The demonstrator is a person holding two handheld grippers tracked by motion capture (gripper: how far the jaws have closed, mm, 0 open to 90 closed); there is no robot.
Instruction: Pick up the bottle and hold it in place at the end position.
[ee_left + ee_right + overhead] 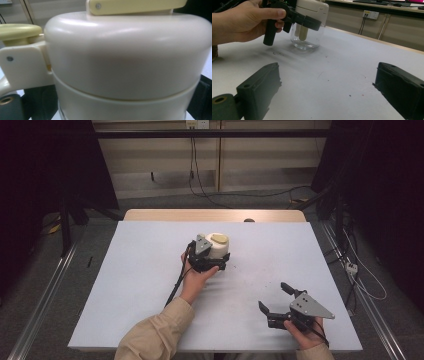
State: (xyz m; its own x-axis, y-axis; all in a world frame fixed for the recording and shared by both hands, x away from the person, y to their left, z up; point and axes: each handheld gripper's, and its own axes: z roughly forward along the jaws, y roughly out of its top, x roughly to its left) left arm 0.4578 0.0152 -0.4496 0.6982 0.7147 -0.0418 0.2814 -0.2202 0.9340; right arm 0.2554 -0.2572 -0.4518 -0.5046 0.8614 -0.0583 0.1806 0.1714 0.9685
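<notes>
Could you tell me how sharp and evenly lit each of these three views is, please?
High view: table evenly lit and sharp, surroundings dark. Left gripper view: the jar lid sits so close that it is soft, with pale glare streaks on top. Right gripper view: its own jaws in the foreground are blurred, while the glass jar and left gripper are clearer.

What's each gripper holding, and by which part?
Left gripper clamps the jar around its cream lid, just above the clear glass body. Right gripper is open, holding nothing.

High view overhead; gripper views low, sharing jar.
</notes>
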